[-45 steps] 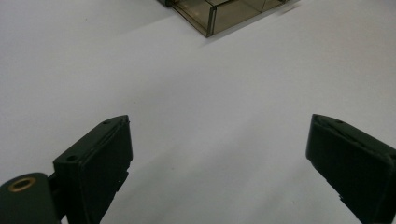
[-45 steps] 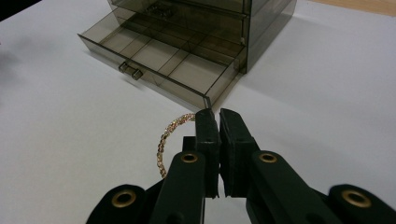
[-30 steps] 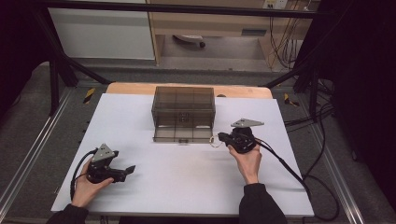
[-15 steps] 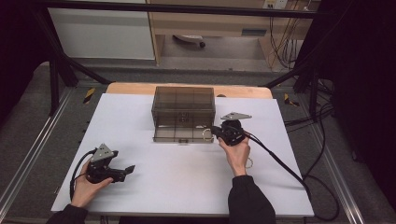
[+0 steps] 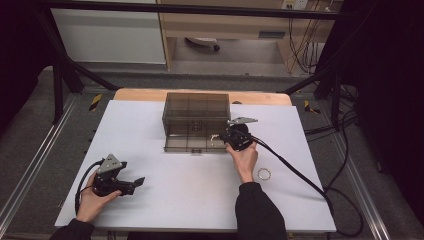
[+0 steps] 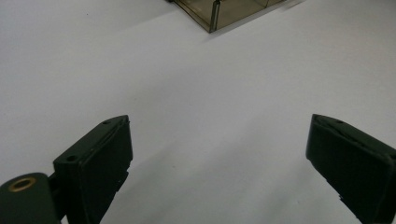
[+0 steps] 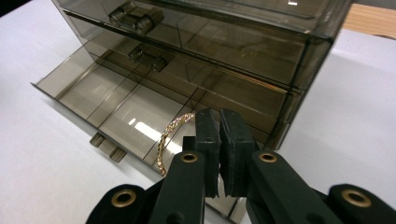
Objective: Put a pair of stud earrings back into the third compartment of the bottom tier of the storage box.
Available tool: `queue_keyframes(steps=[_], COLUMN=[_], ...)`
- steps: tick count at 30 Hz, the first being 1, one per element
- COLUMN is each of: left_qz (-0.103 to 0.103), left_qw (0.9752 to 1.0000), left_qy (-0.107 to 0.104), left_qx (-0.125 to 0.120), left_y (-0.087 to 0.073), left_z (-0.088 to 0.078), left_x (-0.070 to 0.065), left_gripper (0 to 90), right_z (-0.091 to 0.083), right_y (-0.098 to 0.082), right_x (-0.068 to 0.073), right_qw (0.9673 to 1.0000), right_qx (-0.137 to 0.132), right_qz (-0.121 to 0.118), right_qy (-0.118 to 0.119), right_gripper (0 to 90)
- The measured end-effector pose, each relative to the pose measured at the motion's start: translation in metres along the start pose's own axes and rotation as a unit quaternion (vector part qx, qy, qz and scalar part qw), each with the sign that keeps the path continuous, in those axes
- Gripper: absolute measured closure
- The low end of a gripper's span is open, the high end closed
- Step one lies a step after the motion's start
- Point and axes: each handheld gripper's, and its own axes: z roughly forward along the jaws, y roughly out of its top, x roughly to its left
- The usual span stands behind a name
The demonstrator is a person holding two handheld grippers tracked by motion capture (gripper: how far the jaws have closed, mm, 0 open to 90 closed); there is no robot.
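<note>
My right claw (image 7: pixel 219 135) has matt black pads; the drawer box (image 7: pixel 196 70) is glossy smoky clear plastic, the tabletop (image 5: pixel 200 185) smooth matt white
</note>
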Motion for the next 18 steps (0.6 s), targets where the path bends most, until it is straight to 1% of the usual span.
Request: queue_keyframes(steps=[7,13,18], left_qz=[0.000,0.001,0.001], left_qw=[1.0000,1.0000,1.0000], left_qy=[-0.001,-0.002,-0.002], left_qx=[0.000,0.000,0.000], left_y=[0.000,0.000,0.000], left_z=[0.000,0.000,0.000], left_x=[0.000,0.000,0.000], left_gripper=[6.9,6.9,6.9], right_z=[0.015,0.026,0.030], right_y=[-0.002,-0.007,-0.011], right_x=[-0.001,-0.001,0.000], right_qw=[1.0000,0.9998,0.9996], right_qx=[0.004,0.016,0.024], right_qz=[0.002,0.001,-0.001], right_qy=[-0.008,-0.012,-0.012], right_gripper=[87.1,87.1,86.9])
